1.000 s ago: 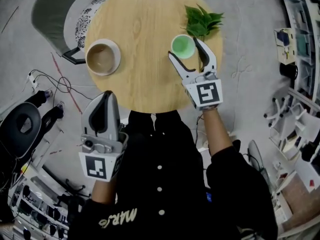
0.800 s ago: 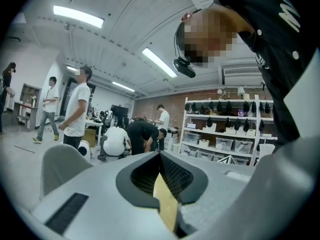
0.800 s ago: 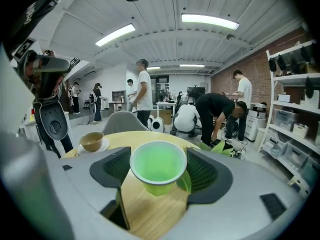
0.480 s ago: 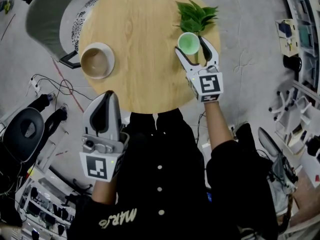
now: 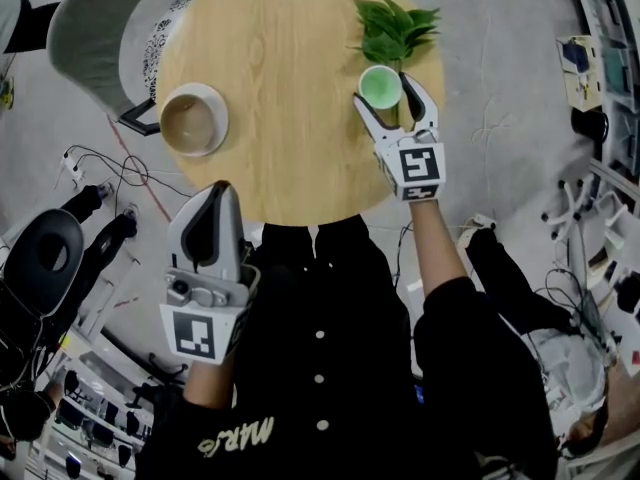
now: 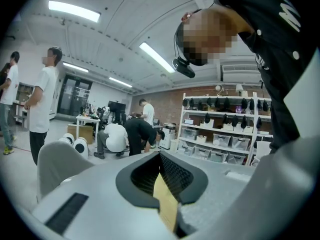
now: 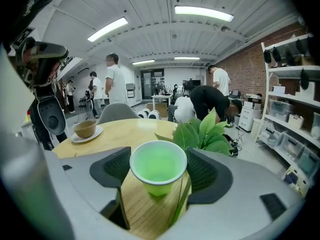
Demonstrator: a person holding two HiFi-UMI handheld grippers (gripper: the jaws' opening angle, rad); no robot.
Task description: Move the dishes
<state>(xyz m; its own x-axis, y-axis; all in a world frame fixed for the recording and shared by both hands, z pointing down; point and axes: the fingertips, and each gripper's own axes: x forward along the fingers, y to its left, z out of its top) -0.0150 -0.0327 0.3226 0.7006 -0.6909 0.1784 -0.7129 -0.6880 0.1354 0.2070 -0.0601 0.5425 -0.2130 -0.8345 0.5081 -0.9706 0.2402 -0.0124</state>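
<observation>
A green cup (image 5: 380, 86) stands upright on the round wooden table (image 5: 290, 88), next to a sprig of green leaves (image 5: 392, 28). My right gripper (image 5: 385, 93) is open, and its two fingers flank the cup. In the right gripper view the cup (image 7: 158, 166) sits between the dark pads (image 7: 111, 168), very close to both. At the table's left, a tan bowl on a white saucer (image 5: 193, 120) also appears in the right gripper view (image 7: 85, 129). My left gripper (image 5: 208, 196) is shut and empty, held off the table near my body.
A grey chair (image 5: 100, 28) stands at the table's far left edge. Cables and dark equipment (image 5: 50, 258) lie on the floor to the left. Shelving (image 5: 600, 78) lines the right side. Several people (image 7: 116, 84) stand or bend down beyond the table.
My right gripper has slid a little further forward around the green cup. The head view has shifted slightly. The left gripper has stayed where it was.
</observation>
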